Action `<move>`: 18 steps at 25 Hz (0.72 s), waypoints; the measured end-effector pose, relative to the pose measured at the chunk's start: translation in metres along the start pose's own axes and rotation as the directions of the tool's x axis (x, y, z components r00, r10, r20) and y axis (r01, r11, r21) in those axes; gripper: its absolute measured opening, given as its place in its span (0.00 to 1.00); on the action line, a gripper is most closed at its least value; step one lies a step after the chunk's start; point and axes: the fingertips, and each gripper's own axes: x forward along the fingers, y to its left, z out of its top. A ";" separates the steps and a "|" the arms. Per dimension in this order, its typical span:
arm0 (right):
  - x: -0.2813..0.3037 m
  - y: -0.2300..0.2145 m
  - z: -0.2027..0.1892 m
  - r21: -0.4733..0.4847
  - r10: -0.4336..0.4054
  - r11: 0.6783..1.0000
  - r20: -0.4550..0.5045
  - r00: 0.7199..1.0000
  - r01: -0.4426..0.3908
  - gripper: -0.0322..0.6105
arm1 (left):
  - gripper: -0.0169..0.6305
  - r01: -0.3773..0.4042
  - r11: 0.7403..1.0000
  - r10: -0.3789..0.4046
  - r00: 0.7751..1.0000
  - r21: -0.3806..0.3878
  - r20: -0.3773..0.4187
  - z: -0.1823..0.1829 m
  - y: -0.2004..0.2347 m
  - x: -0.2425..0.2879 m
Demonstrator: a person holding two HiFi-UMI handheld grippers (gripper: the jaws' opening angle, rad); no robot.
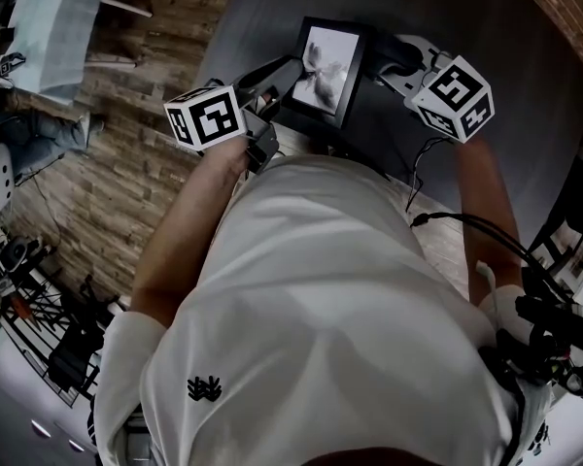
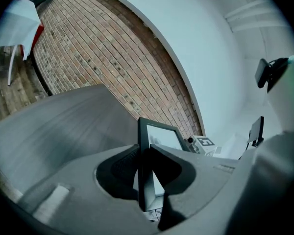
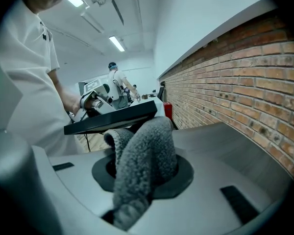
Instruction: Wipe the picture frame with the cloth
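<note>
A black picture frame [image 1: 325, 66] with a pale print stands upright over the grey table. My left gripper [image 1: 287, 74] is shut on its left edge; in the left gripper view the frame [image 2: 159, 136] sits edge-on between the two dark pads of that gripper [image 2: 148, 168]. My right gripper [image 1: 377, 66] is at the frame's right side. In the right gripper view a grey fluffy cloth [image 3: 142, 160] is pinched in that gripper [image 3: 139, 168] and bulges up against the underside of the frame's edge [image 3: 112, 120].
The grey table [image 1: 525, 115] runs along a brick wall [image 2: 112, 58]. Wooden flooring [image 1: 126, 163] lies to the left, with a white-draped table [image 1: 63, 17] beyond. Another person [image 3: 118, 80] stands far back in the room. Cables hang at my right side [image 1: 466, 226].
</note>
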 end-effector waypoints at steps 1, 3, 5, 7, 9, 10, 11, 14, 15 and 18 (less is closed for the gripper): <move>0.003 0.007 0.000 -0.004 0.020 1.000 0.000 1.000 -0.020 0.19 | 0.14 0.001 1.000 -0.001 1.000 0.002 0.000 0.000 -0.001 0.000; 0.007 0.023 -0.002 -0.009 0.067 0.998 -0.002 0.998 -0.067 0.19 | 0.14 0.000 1.000 0.000 1.000 0.007 0.002 0.001 -0.003 0.000; 0.011 0.040 -0.005 -0.015 0.112 0.994 -0.009 0.994 -0.112 0.19 | 0.14 -0.009 1.000 0.009 1.000 0.018 0.002 0.001 -0.003 -0.001; 0.014 0.055 -0.011 -0.021 0.153 0.988 -0.021 0.988 -0.153 0.19 | 0.14 -0.012 1.000 0.012 1.000 0.028 0.002 0.001 -0.004 -0.002; 0.016 0.060 -0.016 -0.027 0.169 0.985 -0.033 0.985 -0.170 0.19 | 0.14 -0.006 0.999 0.006 1.000 0.034 -0.001 0.002 -0.005 -0.001; 0.016 0.058 -0.017 -0.026 0.159 0.987 -0.035 0.987 -0.160 0.19 | 0.14 -0.003 0.999 0.003 1.000 0.036 -0.003 0.002 -0.006 -0.002; 0.016 0.051 -0.017 -0.021 0.137 0.990 -0.031 0.990 -0.138 0.19 | 0.14 0.000 0.999 0.000 1.000 0.040 -0.006 0.002 -0.006 -0.002; 0.013 0.023 -0.010 0.015 0.052 0.999 0.003 0.999 -0.052 0.19 | 0.14 0.013 0.999 -0.012 1.000 0.052 -0.019 0.001 -0.008 -0.004; 0.012 0.016 -0.007 0.021 0.033 0.999 0.011 0.999 -0.033 0.19 | 0.14 0.017 0.998 -0.016 1.000 0.055 -0.024 -0.001 -0.009 -0.003; 0.012 0.015 -0.003 0.014 0.026 1.000 0.013 1.000 -0.026 0.19 | 0.14 0.024 0.998 -0.021 0.999 0.065 -0.034 -0.004 -0.012 -0.002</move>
